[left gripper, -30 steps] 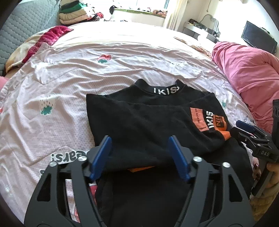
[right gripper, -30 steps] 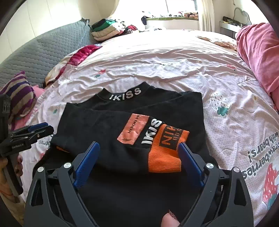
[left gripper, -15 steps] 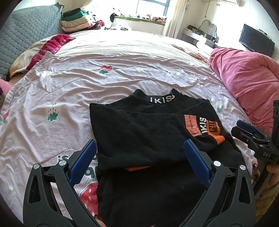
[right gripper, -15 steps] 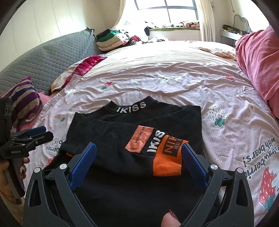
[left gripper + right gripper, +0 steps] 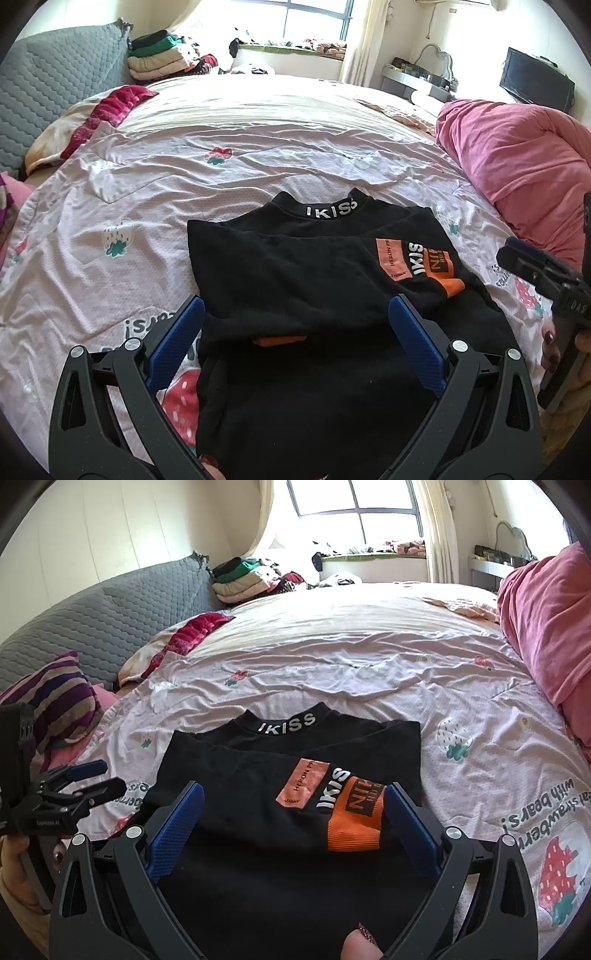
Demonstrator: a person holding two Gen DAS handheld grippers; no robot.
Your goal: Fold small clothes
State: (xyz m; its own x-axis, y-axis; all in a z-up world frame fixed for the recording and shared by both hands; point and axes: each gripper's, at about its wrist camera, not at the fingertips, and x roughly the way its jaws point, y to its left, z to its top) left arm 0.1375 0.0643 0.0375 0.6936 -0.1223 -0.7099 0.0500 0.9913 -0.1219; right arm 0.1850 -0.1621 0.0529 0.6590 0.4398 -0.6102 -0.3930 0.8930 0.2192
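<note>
A black shirt (image 5: 295,280) with an "IKISS" collar and an orange cuff lies on the bed, both sleeves folded across its front; it also shows in the right wrist view (image 5: 258,812). My left gripper (image 5: 295,314) is open and empty above the shirt's lower part. My right gripper (image 5: 291,801) is open and empty above the shirt near the orange cuff (image 5: 354,830). The right gripper shows in the left wrist view (image 5: 517,258) at the shirt's right; the left gripper shows in the right wrist view (image 5: 96,779) at its left.
The pink strawberry-print sheet (image 5: 258,155) covers the bed. A pink quilt (image 5: 517,155) is heaped at the right. A grey quilted headboard (image 5: 110,627), a striped pillow (image 5: 59,698) and a stack of folded clothes (image 5: 243,579) are at the left and back.
Both grippers have pulled back and up from the shirt. The left jaws have opened wider. The shirt has not moved.
</note>
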